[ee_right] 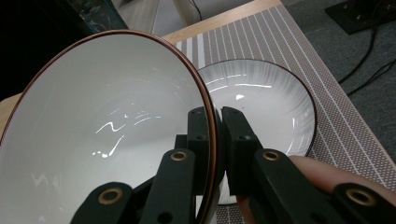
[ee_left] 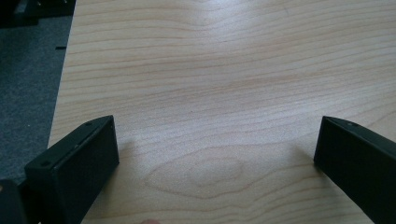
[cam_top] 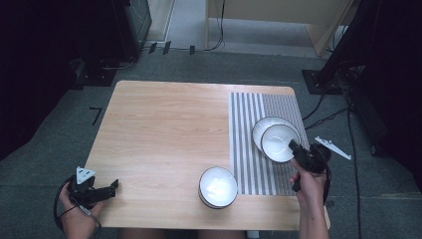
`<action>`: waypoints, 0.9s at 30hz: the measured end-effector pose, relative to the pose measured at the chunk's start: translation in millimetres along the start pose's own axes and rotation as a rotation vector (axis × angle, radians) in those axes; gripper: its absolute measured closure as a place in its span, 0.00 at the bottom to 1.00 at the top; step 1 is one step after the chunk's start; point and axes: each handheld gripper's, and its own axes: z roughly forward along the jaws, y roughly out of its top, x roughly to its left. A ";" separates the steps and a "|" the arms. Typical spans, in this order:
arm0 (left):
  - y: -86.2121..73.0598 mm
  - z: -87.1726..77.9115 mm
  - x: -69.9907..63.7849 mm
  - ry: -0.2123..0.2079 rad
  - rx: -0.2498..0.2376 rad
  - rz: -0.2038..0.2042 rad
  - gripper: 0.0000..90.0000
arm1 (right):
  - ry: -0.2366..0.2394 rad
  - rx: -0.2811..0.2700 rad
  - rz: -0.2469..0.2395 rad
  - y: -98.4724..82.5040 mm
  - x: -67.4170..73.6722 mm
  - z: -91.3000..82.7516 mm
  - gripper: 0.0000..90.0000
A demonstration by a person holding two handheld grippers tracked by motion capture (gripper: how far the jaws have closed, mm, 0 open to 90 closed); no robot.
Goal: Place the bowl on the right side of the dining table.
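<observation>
My right claw (ee_right: 215, 122): clamped on the rim of a white bowl (ee_right: 93, 135), one jaw inside the wall, the other outside it.
Held bowl: tilted up on edge in the right gripper view, its brown-edged rim running between my jaws; in the high view it sits over the striped mat (cam_top: 249, 144) at the right side of the worktop (cam_top: 164, 129).
Bowl beneath: a second white bowl (ee_right: 266, 102) rests on the mat just behind and under the held one; the two overlap in the high view.
Third bowl: another white bowl (cam_top: 218, 186) stands on bare wood near the front edge, just left of the mat, well apart from both claws.
My left claw (cam_top: 107, 189): jaws apart, nothing between them, only wood grain below; it is at the front left corner of the worktop.
My right hand (cam_top: 308, 186): at the mat's front right corner.
</observation>
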 end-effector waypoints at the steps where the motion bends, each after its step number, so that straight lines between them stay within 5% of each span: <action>1: 0.0 0.0 0.0 0.000 0.000 0.000 0.00 | -0.001 -0.001 -0.002 0.6 -0.3 1.0 0.93; 27: 0.0 0.0 0.2 0.002 0.000 -0.002 0.00 | -0.092 -0.009 0.021 12.6 -24.0 31.9 0.93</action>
